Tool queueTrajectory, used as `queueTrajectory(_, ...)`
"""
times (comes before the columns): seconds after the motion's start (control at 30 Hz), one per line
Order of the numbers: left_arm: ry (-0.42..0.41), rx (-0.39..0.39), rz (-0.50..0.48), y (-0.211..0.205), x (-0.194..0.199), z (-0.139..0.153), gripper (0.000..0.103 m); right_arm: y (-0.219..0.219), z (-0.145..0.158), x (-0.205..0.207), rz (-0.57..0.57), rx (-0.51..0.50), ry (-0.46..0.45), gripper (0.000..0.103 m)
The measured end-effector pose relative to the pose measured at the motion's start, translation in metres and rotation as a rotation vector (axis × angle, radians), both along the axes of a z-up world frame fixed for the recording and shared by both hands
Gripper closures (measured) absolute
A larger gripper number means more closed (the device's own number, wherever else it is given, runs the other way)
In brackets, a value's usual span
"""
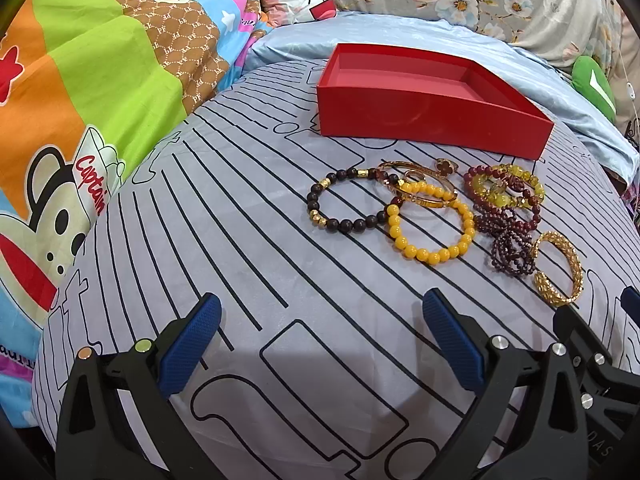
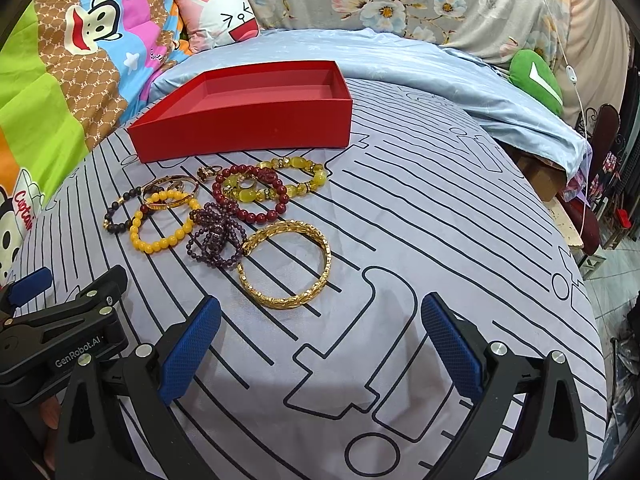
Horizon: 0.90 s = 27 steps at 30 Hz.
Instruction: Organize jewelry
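Left wrist view: the left gripper (image 1: 322,322) hangs spread wide over the striped sheet (image 1: 224,240), nothing between its blue pads. Beyond it the jewelry lies in a loose cluster — a dark bead bracelet (image 1: 320,210) on the left, a yellow bead bracelet (image 1: 430,254) overlapping it, purple bead strands (image 1: 506,240) and a gold bangle (image 1: 558,274) at the right. The red box (image 1: 404,114) stands open and empty just past them.

Right wrist view: the right gripper (image 2: 320,322) is likewise spread and holds nothing. The gold bangle (image 2: 286,266) lies nearest, just ahead of its pads; the red box (image 2: 248,128) sits far left.

Nothing is boxed yet, so this looks like the opening pick. The next move probably calls for closing on one rim of the bangle — clear of the touching purple strands.
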State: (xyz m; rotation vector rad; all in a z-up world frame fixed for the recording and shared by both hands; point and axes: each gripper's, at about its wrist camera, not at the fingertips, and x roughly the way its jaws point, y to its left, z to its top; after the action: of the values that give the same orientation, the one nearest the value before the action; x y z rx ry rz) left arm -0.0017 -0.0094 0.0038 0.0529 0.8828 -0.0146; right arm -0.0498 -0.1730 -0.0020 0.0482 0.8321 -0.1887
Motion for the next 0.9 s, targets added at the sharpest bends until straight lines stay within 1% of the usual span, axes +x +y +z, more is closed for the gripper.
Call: queueTrajectory(0.9, 0.002, 0.0, -0.003, -0.0011, -0.0005, -0.0046, 0.007, -0.0007, -0.0002, 0.0002, 0.0, 0.001, 0.001, 0.006)
